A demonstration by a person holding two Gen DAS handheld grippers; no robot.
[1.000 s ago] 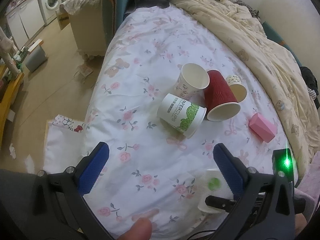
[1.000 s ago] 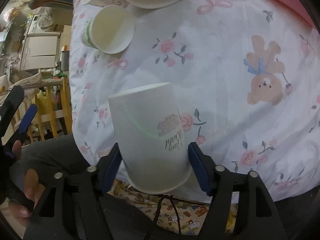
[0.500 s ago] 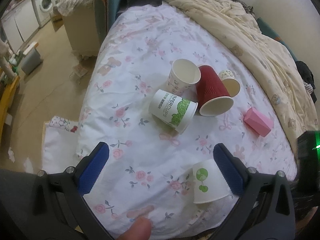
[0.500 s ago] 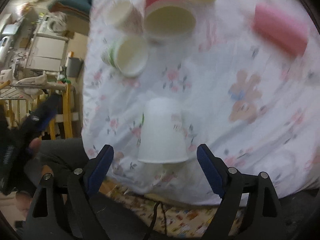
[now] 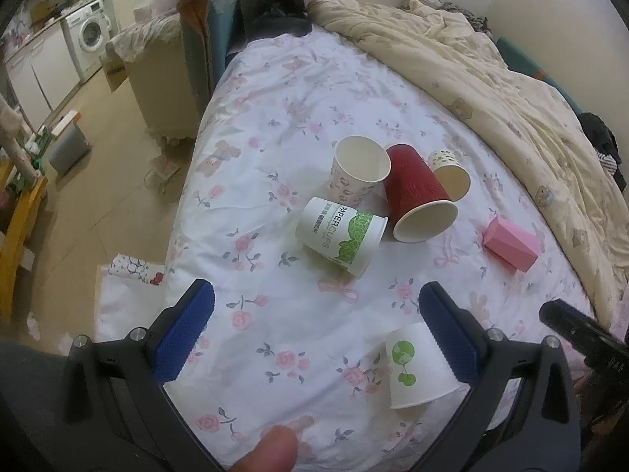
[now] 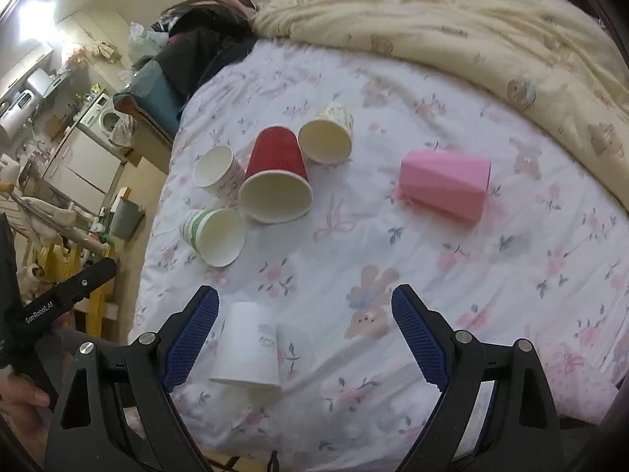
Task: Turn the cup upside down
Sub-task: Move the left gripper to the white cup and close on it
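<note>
Right wrist view is showing the white cup (image 6: 247,350) standing rim-down just inside the spread, empty right gripper (image 6: 304,338), nearer than the likewise spread left gripper (image 5: 314,334).

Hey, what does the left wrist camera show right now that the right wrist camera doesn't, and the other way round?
Only the left wrist view shows the green printed logo on the upside-down white cup and the PAPERCUPS lettering on the green-and-white cup. Only the right wrist view shows that green-and-white cup's open mouth and the teddy bear print on the sheet near the right gripper. Both show the red cup lying on its side, the pink cup, the floral bedsheet, and each gripper, including the left gripper, open and empty.
</note>
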